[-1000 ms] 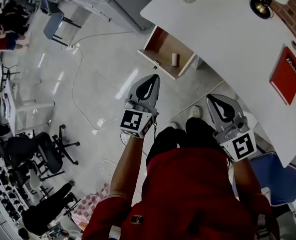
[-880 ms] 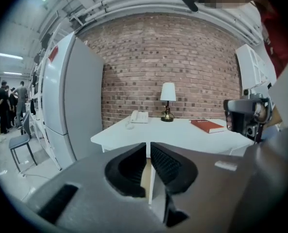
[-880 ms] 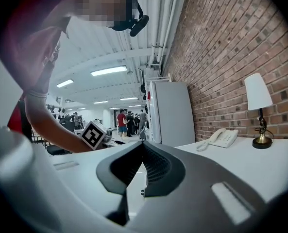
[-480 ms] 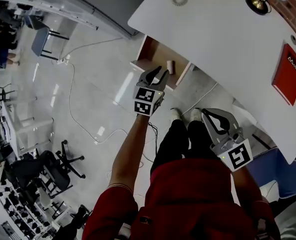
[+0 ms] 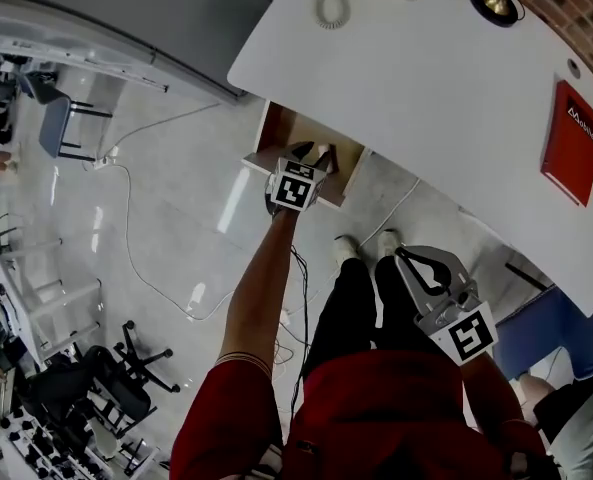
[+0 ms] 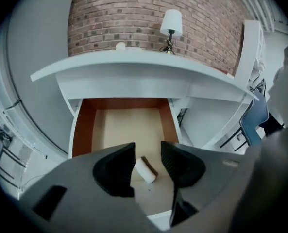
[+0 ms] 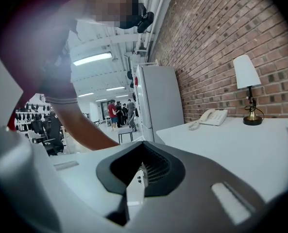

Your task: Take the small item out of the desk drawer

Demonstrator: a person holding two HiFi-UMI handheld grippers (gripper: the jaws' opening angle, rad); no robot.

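Left jaws opening astride drawer's (image 6: pixel 124 125) cylinder (image 6: pixel 145 170)

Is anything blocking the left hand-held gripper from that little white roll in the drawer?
Nothing visible. The drawer stands open and the white roll lies bare on its floor, straight ahead of the left hand-held gripper, whose jaws are opening, nothing between them yet.

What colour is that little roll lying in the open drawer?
The roll is white; the left gripper view shows it best.
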